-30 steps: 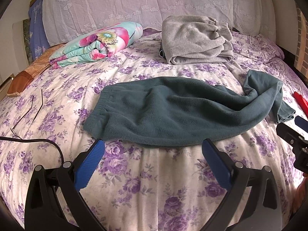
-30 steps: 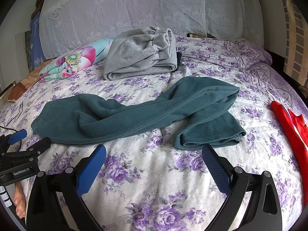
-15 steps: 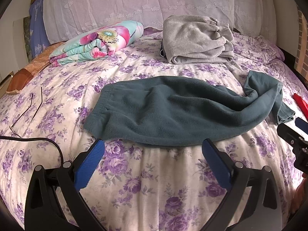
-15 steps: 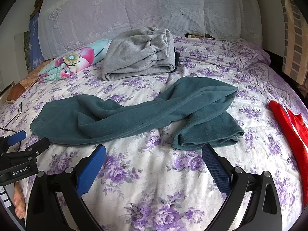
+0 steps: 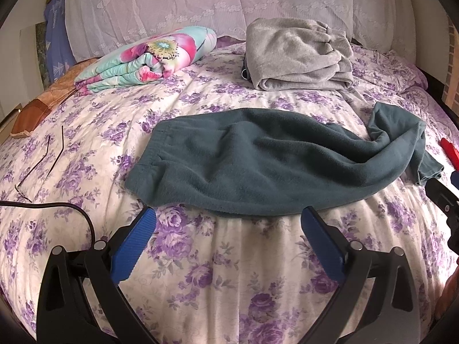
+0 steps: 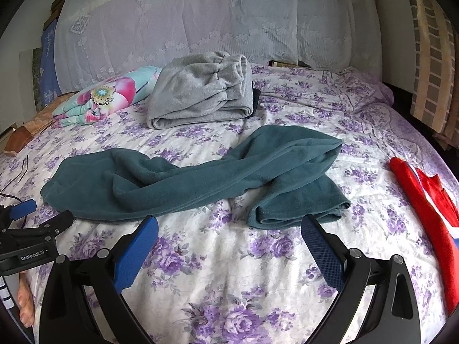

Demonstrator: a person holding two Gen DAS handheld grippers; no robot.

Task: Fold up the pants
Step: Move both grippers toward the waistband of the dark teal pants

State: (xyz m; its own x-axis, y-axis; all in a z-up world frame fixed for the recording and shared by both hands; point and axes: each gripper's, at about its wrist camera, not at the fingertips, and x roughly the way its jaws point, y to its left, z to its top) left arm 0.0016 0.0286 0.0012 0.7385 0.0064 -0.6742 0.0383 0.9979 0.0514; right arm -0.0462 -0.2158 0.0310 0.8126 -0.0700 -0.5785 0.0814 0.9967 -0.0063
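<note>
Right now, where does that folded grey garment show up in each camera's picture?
Left wrist view: the folded grey garment lies at upper right of centre, beyond the teal pants.
Right wrist view: the folded grey garment lies at upper left of centre, behind the teal pants.
Shared landmark: the floral rolled quilt lies to its left in both.

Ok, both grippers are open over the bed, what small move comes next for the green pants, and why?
Probably lower the right gripper onto the doubled-back leg cuffs to pull them straight: the green pants lie crooked, and the left gripper already hovers open by the waistband.
</note>
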